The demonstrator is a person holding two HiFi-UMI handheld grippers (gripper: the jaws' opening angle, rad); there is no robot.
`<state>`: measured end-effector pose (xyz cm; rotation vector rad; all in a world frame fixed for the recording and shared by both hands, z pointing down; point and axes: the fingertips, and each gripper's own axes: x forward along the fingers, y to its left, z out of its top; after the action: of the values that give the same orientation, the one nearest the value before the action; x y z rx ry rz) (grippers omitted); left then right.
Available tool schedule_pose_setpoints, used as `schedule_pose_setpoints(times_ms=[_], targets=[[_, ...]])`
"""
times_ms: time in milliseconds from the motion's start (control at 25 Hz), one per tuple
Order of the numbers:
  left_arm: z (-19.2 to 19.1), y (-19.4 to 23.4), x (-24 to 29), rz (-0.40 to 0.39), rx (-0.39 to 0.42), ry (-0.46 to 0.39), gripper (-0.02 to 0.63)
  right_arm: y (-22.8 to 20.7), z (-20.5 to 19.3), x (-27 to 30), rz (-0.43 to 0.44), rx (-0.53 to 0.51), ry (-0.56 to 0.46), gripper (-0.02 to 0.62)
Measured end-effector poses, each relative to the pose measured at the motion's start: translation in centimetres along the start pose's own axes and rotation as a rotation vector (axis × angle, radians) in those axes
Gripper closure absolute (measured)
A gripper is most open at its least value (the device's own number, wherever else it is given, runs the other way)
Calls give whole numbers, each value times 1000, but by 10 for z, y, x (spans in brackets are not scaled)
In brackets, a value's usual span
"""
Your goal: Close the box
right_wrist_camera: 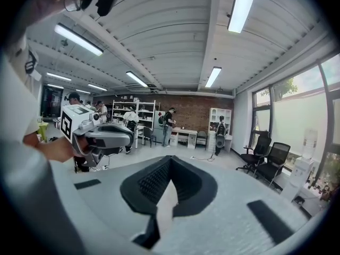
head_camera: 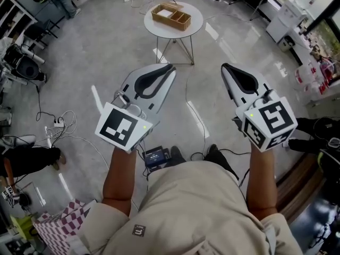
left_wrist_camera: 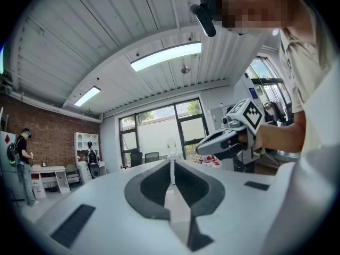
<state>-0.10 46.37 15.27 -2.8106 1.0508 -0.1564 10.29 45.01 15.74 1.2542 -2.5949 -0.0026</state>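
An open wooden box (head_camera: 171, 16) with dividers sits on a small round white table (head_camera: 193, 27) ahead of me, at the top of the head view. My left gripper (head_camera: 171, 68) and right gripper (head_camera: 224, 66) are held side by side in the air, well short of the table, both pointing toward it. Each is shut with nothing between its jaws. In the left gripper view the jaw tips (left_wrist_camera: 171, 161) meet, and the right gripper (left_wrist_camera: 198, 150) shows beside them. The right gripper view shows closed tips (right_wrist_camera: 170, 158) and the left gripper (right_wrist_camera: 130, 137) to the side. Neither gripper view shows the box.
Cables and a power strip (head_camera: 57, 124) lie on the floor at the left. A checkered bag (head_camera: 61, 224) stands at the lower left. Office chairs (right_wrist_camera: 268, 161) and desks with people (right_wrist_camera: 170, 122) stand farther back. White cabinets (head_camera: 287, 17) line the right side.
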Motion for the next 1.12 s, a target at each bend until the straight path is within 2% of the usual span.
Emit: schedule_pose_setpoints(times_ms=[240,400,600,960,1120], targets=[[-5,22,5,25,-11,12,584,-6,7,28,38,0,-6,603],[-15,38,23,54,-13,37,584,-28,3,51,63,7,-10,603],[-24,63,65,102,-9,69,584,-73,-2,84,107,19,-29,603],[-33,99,175,160,-11,120,584,-182,-7,144,179,38,-50,603],[-35,114,207,182,-18,136,584,-214,-8,166,209,47,-48,603]])
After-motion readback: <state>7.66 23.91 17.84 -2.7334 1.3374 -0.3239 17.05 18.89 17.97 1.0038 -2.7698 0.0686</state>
